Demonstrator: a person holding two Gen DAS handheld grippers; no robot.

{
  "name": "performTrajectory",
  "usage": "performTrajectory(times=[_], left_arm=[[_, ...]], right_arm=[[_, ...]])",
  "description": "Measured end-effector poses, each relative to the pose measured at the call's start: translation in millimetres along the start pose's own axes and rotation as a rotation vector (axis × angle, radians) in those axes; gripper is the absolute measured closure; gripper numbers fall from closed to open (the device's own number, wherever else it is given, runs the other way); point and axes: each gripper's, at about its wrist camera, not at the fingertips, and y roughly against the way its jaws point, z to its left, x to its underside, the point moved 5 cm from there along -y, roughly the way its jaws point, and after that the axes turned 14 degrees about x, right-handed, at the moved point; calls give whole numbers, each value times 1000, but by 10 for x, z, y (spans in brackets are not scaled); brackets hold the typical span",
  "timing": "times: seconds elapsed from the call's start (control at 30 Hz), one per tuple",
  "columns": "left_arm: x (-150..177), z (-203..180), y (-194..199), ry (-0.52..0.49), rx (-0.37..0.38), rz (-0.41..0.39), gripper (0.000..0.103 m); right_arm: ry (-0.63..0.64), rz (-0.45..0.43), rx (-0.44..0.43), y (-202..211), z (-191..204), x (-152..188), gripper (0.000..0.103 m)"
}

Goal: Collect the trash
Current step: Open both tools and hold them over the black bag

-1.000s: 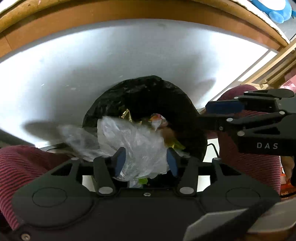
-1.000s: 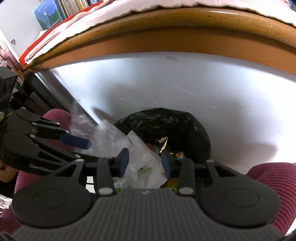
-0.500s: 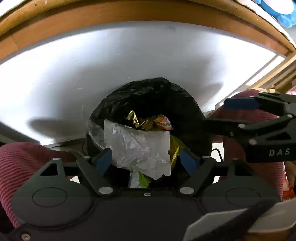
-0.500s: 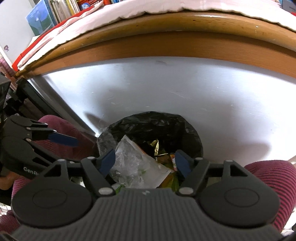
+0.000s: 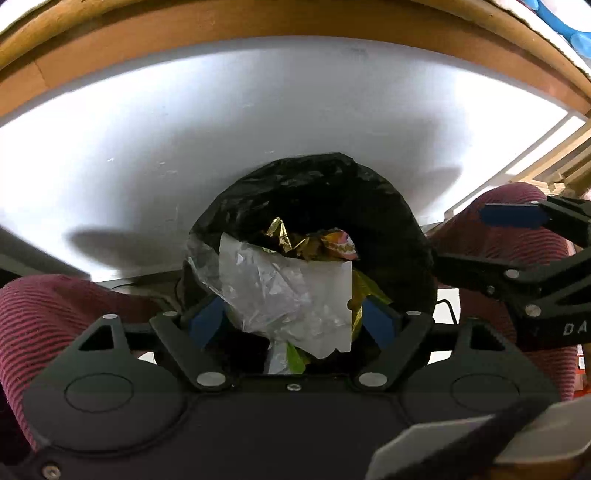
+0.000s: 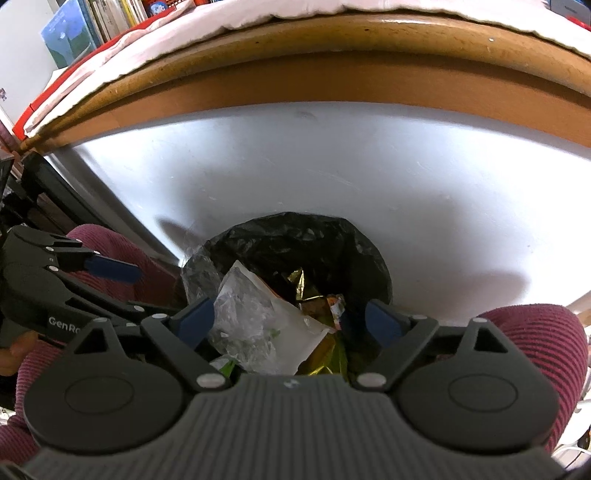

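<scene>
White floor (image 6: 369,177); wooden bed frame (image 6: 332,70); perhaps books (image 6: 99,18) behind.

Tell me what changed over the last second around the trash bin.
Both grippers let go of the clear plastic bag: the left gripper now stands open, and the right gripper's jaws are opening, with nothing pressed between the pads. The bag dropped onto the wrappers in the black-lined trash bin and now lies there. The bin and both hands stayed in place.

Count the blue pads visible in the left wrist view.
3. Two belong to the left gripper, one on each side of the clear plastic bag over the bin. One is on the right gripper at the right edge; its other pad is hidden.
</scene>
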Motion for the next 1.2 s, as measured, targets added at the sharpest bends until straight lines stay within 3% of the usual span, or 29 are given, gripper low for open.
performTrajectory(times=[1.2], left_arm=[[49, -94, -26, -33, -18, -2, 4]], right_arm=[[-10, 12, 2, -4, -8, 73, 9]])
